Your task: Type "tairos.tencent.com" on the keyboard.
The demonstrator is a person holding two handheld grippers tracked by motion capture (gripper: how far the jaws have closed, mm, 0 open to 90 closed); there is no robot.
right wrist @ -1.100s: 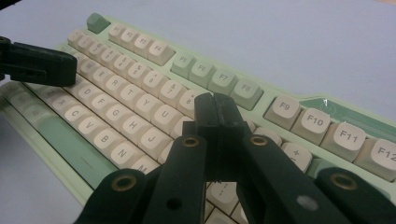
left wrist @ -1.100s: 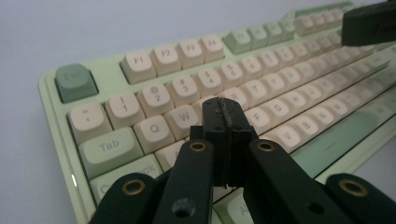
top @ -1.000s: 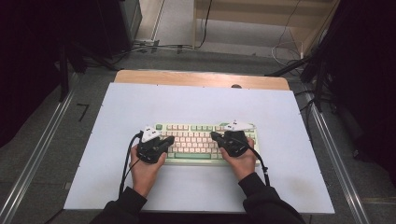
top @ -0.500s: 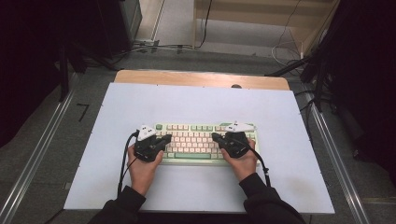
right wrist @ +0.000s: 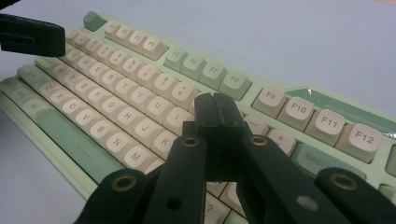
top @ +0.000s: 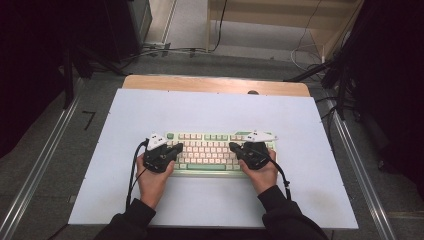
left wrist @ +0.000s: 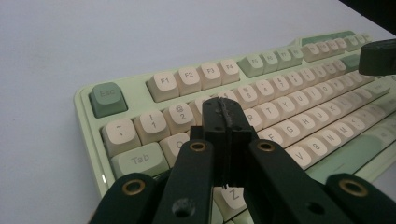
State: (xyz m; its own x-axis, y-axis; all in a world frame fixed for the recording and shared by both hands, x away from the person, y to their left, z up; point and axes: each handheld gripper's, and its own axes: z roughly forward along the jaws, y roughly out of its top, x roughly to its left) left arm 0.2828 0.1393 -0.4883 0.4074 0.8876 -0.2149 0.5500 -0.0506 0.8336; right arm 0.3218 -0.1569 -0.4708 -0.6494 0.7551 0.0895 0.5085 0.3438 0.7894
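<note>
A pale green keyboard (top: 210, 152) with cream keys lies on the white table top (top: 210, 110), near the front. My left gripper (top: 179, 147) rests over its left end, jaws shut with nothing between them. In the left gripper view the closed tips (left wrist: 224, 109) hover above the number and Q row of the keyboard (left wrist: 280, 88). My right gripper (top: 233, 147) sits over the right half, also shut and empty. Its closed tips (right wrist: 217, 105) stand above the keys near P on the keyboard (right wrist: 116, 88). Each view catches the other gripper's tip (left wrist: 378, 56) (right wrist: 30, 35).
A wooden strip (top: 215, 84) runs along the table's far edge. Metal rails (top: 45, 165) (top: 355, 160) flank the table on both sides. Cables (top: 165, 50) lie on the floor behind it. Bare white surface surrounds the keyboard.
</note>
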